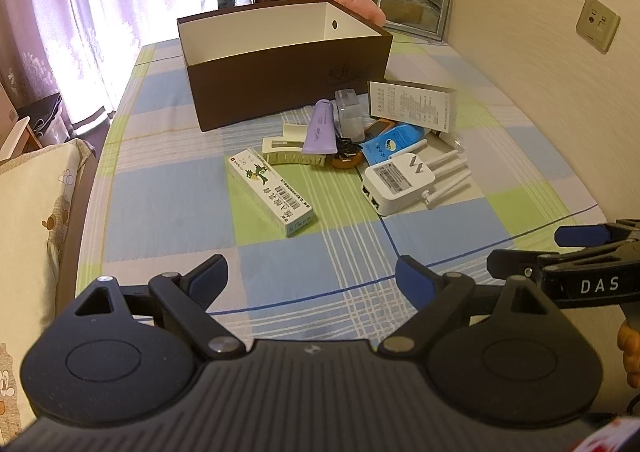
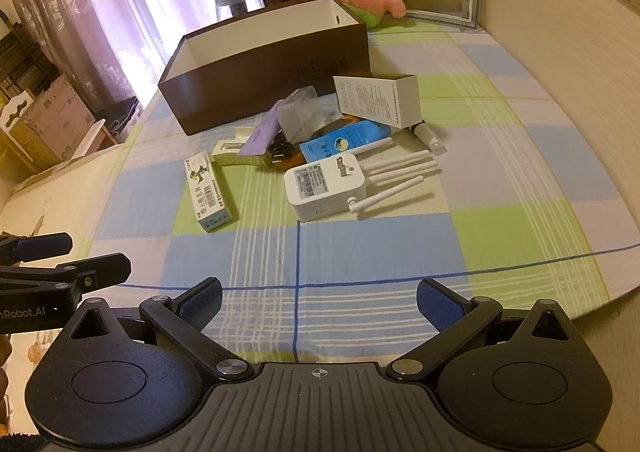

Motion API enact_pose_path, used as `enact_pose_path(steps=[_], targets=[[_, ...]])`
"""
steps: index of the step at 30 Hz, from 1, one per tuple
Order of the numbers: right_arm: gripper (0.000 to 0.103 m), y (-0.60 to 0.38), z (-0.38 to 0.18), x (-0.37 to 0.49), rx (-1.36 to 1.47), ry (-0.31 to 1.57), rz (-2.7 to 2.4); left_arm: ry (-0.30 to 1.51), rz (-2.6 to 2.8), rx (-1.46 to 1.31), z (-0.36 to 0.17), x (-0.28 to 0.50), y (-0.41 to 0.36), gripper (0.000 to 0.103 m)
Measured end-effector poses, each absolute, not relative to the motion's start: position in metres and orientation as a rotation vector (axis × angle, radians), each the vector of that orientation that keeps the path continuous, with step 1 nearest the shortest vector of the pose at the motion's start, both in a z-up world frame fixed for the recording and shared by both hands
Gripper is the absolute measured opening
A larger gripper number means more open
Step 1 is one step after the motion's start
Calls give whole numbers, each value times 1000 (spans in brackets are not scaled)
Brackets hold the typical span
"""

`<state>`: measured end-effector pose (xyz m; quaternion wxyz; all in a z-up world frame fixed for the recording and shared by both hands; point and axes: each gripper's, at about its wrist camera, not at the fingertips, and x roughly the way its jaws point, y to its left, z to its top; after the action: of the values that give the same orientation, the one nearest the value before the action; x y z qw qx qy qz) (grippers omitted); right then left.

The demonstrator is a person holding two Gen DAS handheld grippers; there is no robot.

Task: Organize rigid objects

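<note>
Checked cloth (image 1: 168, 188); clutter (image 2: 320, 156) beyond (spread) jaws.

Left gripper (image 1: 311, 272) low in own view, jaws spread wide, nothing between blue pads (image 1: 208, 277); fingers level, pointing forward; right gripper (image 1: 540, 250) seen from left wrist at right edge, side-on, just beside left one, jaws apart, empty; bit of hand (image 1: 629, 348) below it at frame edge. Right gripper (image 2: 319, 300) in own view likewise wide, blue pads (image 2: 438, 302) bare; left gripper (image 2: 94, 254) at left edge, side-on, jaws parted; both grippers side by side, roughly same height.
</note>
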<state>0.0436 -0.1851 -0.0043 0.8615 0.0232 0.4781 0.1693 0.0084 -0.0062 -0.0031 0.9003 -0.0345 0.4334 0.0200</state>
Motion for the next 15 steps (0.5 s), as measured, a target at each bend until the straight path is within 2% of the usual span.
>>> enact_pose_path(steps=[15], targets=[[101, -194, -10, 90, 55, 997, 395, 922, 90, -97, -11, 57, 2, 89]])
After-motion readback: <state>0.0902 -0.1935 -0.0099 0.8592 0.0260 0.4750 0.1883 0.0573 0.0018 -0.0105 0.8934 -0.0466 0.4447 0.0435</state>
